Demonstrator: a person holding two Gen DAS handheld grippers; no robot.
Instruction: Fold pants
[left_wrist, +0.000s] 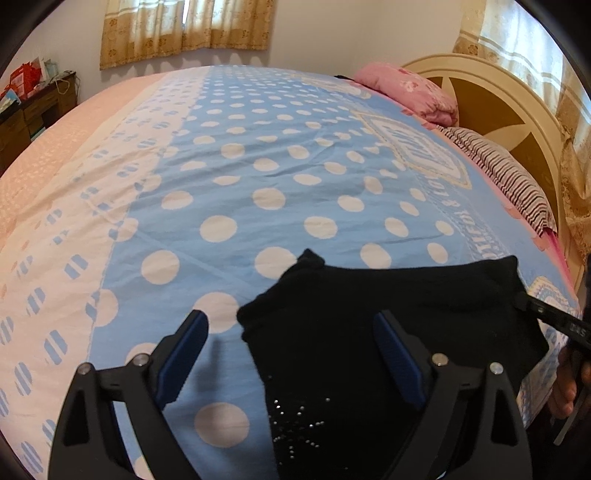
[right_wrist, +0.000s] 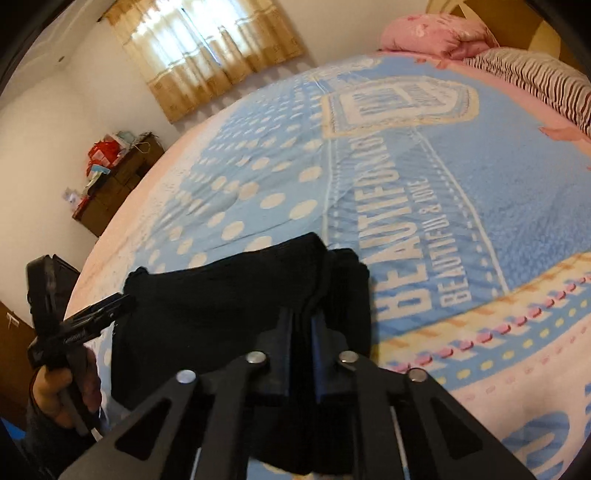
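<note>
The black pants (left_wrist: 406, 295) lie folded in a bundle on the near part of the bed, small shiny studs showing on the near fabric. My left gripper (left_wrist: 291, 328) stands open over their left edge. Its blue pads (left_wrist: 397, 354) do not press the cloth, and the left finger hangs above bare sheet. My right gripper (right_wrist: 303, 317) is shut on a bunched fold of the pants (right_wrist: 221, 295). In the left wrist view its tip (left_wrist: 521, 301) pinches the bundle's right edge. In the right wrist view a hand holds the left gripper (right_wrist: 110, 308) beside the pants' left corner.
The bed sheet (left_wrist: 258, 166) is blue with white dots and a pink border. A pink pillow (left_wrist: 410, 88) and a striped pillow (left_wrist: 506, 173) lie by the cream headboard (left_wrist: 491, 77). A dark dresser (right_wrist: 118, 181) with boxes stands by the far wall under curtains.
</note>
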